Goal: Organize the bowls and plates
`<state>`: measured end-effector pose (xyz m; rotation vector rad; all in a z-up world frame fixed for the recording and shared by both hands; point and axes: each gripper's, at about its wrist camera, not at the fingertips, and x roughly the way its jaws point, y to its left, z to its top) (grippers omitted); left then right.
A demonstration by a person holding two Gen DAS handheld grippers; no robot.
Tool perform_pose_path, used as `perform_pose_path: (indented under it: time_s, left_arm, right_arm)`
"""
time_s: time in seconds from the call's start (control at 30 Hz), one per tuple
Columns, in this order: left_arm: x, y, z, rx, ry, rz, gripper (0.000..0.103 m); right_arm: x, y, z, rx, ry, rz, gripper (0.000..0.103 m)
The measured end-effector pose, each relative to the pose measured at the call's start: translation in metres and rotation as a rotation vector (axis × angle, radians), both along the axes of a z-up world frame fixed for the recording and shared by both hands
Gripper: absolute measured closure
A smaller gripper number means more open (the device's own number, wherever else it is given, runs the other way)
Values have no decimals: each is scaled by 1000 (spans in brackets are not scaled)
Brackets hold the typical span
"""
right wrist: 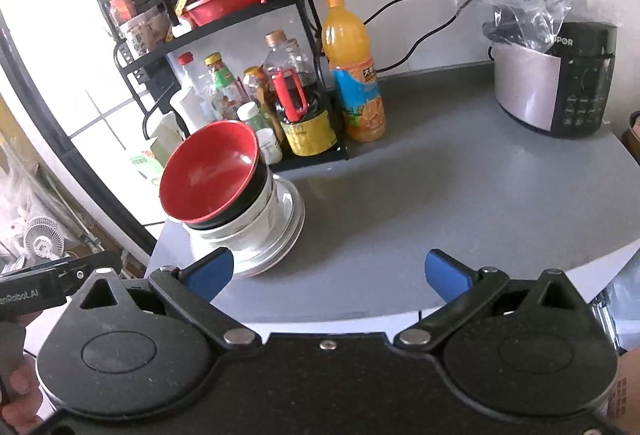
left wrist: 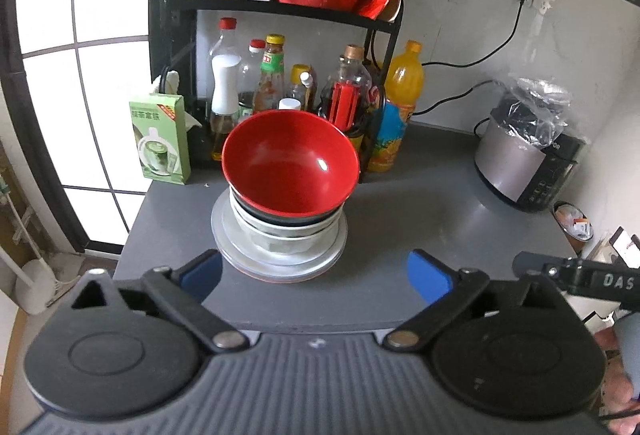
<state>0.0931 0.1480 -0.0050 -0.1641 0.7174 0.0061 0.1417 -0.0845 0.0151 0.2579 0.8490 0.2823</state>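
A red bowl [left wrist: 290, 165] with a black outside tops a stack on the grey counter [left wrist: 420, 219]. Under it sit white bowls [left wrist: 280, 233], and those rest on flat pale plates [left wrist: 276, 263]. My left gripper [left wrist: 316, 277] stands open just short of the stack, nothing between its blue pads. In the right wrist view the same red bowl [right wrist: 208, 175] and plates [right wrist: 276, 235] lie left of centre. My right gripper [right wrist: 330, 275] is open too, with bare counter between its fingers and its left pad close to the plates' rim.
A black rack [left wrist: 280, 7] with a red basket stands behind the stack, with sauce bottles [left wrist: 276, 75] and an orange juice bottle [left wrist: 400, 107] beneath it. A green box [left wrist: 160, 139] sits at the left. A rice cooker [right wrist: 552, 83] under a plastic bag stands at the right.
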Motion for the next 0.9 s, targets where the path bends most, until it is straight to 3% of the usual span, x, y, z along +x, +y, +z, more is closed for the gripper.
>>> perform_pose_path:
  time_s: [0.37, 0.6, 0.9]
  left_arm:
    - [-32, -4, 0, 34, -27, 19, 0]
    - [-50, -9, -3, 103, -39, 66, 0]
    - [-62, -11, -11, 100, -22, 102, 0]
  right_arm:
    - [-34, 6, 6, -87, -45, -59, 0]
    - [-52, 8, 3, -107, -57, -46, 0]
    - [-68, 1, 2, -160, -66, -65, 0]
